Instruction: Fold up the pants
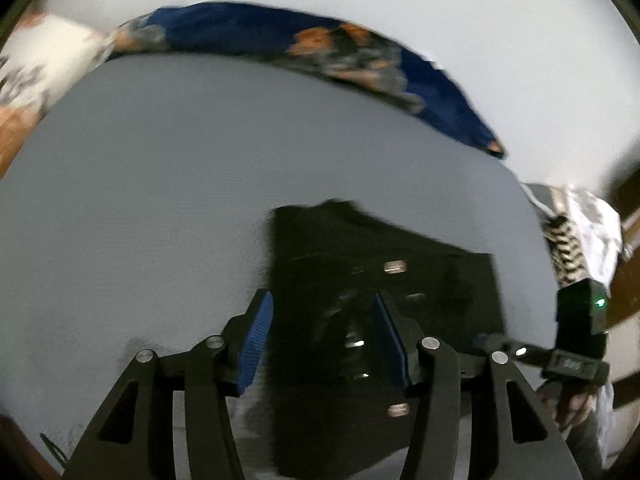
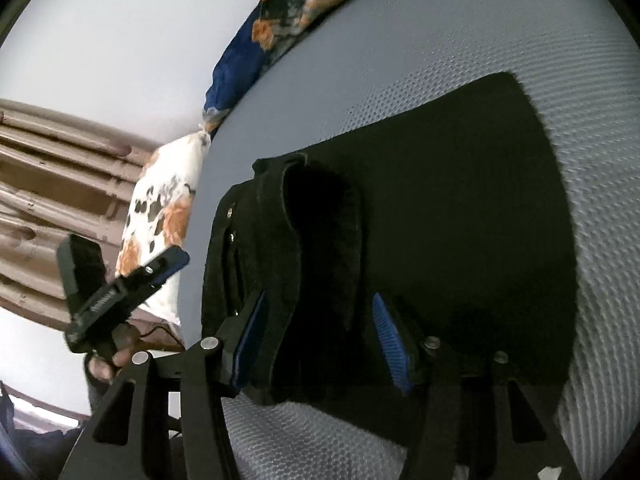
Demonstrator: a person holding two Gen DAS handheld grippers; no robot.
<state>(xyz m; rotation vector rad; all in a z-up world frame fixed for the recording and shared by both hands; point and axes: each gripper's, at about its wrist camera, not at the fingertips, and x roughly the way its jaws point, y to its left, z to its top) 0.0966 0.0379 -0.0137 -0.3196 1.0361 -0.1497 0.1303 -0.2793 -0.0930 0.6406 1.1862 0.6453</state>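
The black pants [image 1: 384,304] lie folded on a grey mattress [image 1: 160,184]. In the right wrist view the pants [image 2: 420,208] show a raised waistband fold with metal studs at their left. My left gripper [image 1: 322,320] is open just above the pants' left edge, blue pads apart, holding nothing. My right gripper [image 2: 316,332] is open, its pads on either side of the waistband fold and not closed on it. The right gripper also shows at the right of the left wrist view [image 1: 576,344], and the left gripper shows at the left of the right wrist view [image 2: 120,284].
A blue floral blanket [image 1: 304,40] lies along the far edge of the mattress. A white floral pillow [image 2: 164,216] sits at the mattress corner. Patterned cloth [image 1: 576,236] hangs at the right. A wooden frame [image 2: 52,184] and white wall are beyond.
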